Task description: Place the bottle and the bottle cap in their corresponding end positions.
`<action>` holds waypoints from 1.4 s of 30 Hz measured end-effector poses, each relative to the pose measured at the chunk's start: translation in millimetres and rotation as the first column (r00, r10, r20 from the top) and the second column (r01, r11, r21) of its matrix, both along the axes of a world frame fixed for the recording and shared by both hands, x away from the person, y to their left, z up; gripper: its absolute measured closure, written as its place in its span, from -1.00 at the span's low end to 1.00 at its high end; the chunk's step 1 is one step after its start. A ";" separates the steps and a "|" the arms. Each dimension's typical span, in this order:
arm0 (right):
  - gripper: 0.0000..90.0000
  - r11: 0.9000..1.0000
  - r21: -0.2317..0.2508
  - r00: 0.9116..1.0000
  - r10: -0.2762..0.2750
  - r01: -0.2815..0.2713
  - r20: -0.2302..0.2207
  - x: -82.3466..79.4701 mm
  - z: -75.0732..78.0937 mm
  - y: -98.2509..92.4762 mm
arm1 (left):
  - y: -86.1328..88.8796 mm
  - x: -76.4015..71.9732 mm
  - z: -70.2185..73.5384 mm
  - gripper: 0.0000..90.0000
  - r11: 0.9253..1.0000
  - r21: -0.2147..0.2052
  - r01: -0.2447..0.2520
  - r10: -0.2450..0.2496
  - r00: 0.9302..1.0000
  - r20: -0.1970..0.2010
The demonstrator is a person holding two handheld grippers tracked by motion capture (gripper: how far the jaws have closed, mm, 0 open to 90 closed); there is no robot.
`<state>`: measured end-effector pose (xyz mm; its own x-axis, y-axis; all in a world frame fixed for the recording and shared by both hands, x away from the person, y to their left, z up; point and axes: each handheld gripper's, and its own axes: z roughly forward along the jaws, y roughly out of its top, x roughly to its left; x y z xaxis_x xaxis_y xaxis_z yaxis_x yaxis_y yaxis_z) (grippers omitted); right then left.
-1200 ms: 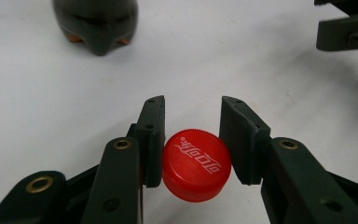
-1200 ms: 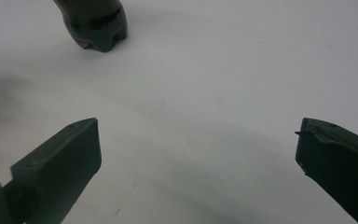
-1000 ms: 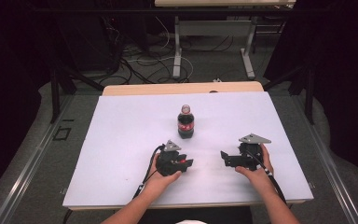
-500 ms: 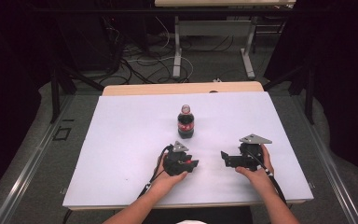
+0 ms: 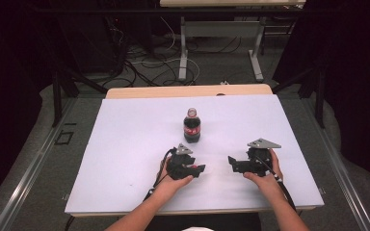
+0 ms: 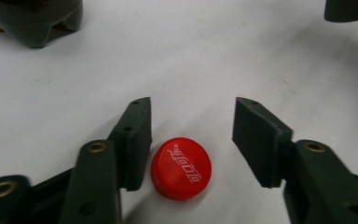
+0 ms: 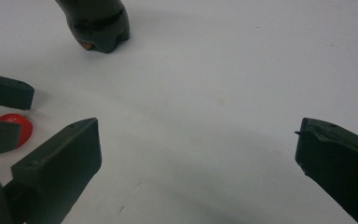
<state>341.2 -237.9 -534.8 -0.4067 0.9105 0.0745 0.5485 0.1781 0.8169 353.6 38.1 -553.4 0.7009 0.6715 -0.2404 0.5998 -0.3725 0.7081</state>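
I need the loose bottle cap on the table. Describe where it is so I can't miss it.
On the white table, find the dark cola bottle standing near the middle. Nearer the person, the left gripper rests on the table, its jaws just opened. The cap lies flat between them: a small red disc with white lettering, the only red piece on the white surface.

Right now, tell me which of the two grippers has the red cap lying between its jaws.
The left gripper: the red cap lies on the white table between its parted jaws. The right gripper has bare table between its jaws.
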 end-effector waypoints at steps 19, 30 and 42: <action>-1.00 1.000 0.011 1.000 -0.015 0.015 -0.003 0.6 0.3 -3.8 | 80.1 1.0 76.1 -0.44 0.987 -0.115 -0.112 0.130 0.978 0.161; -1.00 1.000 0.014 1.000 -0.024 0.024 -0.001 1.1 0.6 -6.6 | 145.3 2.1 65.9 -0.99 0.963 -0.107 -0.248 0.261 0.955 0.137; -1.00 1.000 0.007 1.000 -0.030 0.030 -0.003 2.9 -2.2 -9.4 | 187.0 0.1 42.7 -0.99 0.926 -0.154 -0.344 0.364 0.922 0.128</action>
<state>344.1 -247.3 -537.0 -0.3786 0.9219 0.0821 0.5561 0.1557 0.8164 353.8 225.1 -510.6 0.4574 0.8536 -0.2493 0.5577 -0.0570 0.8281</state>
